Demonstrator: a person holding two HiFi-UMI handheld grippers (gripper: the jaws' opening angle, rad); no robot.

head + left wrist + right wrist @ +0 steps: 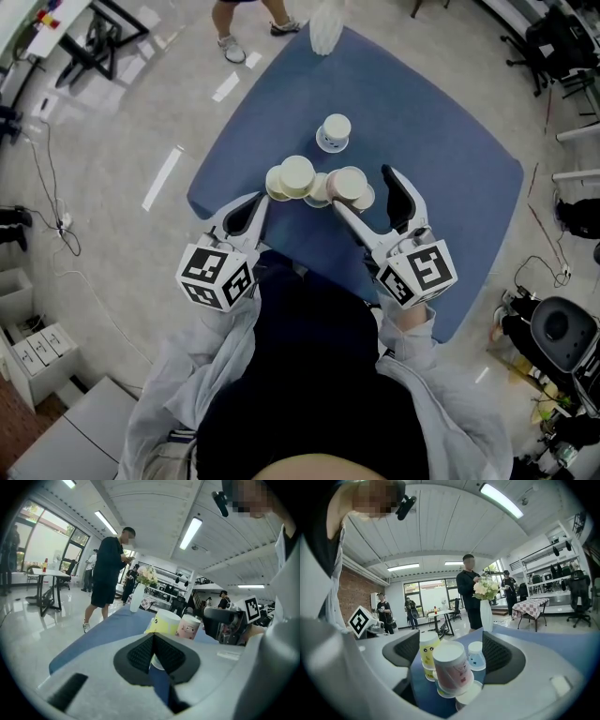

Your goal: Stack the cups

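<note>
Several paper cups stand upside down on the blue table (pixel 450 141). A pale blue cup (pixel 334 132) stands alone further back. A short yellow stack (pixel 291 178) is at the left, and beside it a pink cup (pixel 349 185) sits tilted on top of other cups. My right gripper (pixel 361 187) is open, with the pink cup (pixel 451 667) between its wide jaws and neither pad touching it. My left gripper (pixel 259 201) points at the yellow stack (pixel 161 620). Its pads (pixel 140 653) meet at the tips, and I cannot see anything pinched between them.
A white vase of flowers (pixel 323 23) stands at the table's far end, with a person (pixel 110 569) just beyond it. The table's left edge (pixel 202 192) lies close to my left gripper. A black office chair (pixel 562 328) and cables sit on the floor at the right.
</note>
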